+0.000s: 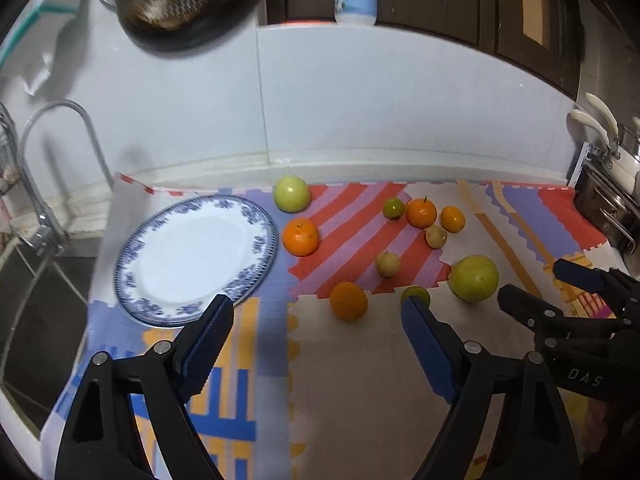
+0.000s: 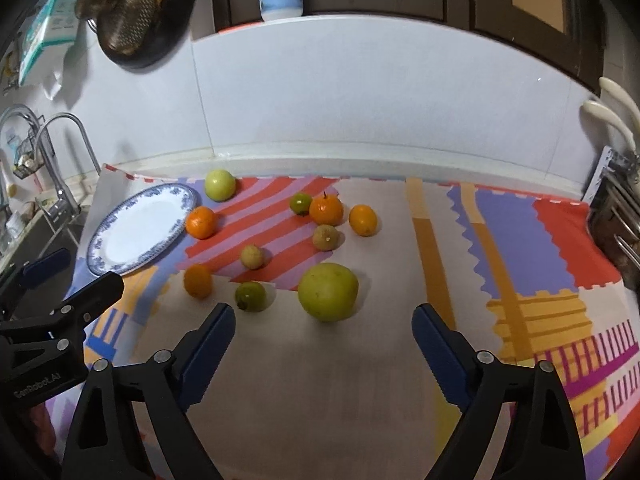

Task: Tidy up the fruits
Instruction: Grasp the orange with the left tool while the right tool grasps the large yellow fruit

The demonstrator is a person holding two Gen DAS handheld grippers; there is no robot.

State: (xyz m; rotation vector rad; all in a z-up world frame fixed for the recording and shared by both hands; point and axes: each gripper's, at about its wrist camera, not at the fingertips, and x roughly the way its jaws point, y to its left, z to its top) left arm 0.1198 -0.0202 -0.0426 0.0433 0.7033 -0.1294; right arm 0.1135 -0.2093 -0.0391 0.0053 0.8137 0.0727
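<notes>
Ten fruits lie loose on the patterned mat that covers the table, none yet on the blue-rimmed plate [image 1: 192, 258] near the table's left edge by the sink. The large green fruit [image 2: 328, 292] sits nearest us, toward the table's front edge and just ahead of the right claw [image 2: 324, 332], slightly left of its centre line. We judge this the first pick. To do it well we centre the wide jaws on the fruit's broadest part, close gently because round fruit rolls, and lift clear of the small green lime [image 2: 251, 296] just beside it. The left claw [image 1: 318, 322] also stands wide and holds nothing, with an orange [image 1: 348, 301] just ahead between its fingers and the plate's front rim beside its left finger.
</notes>
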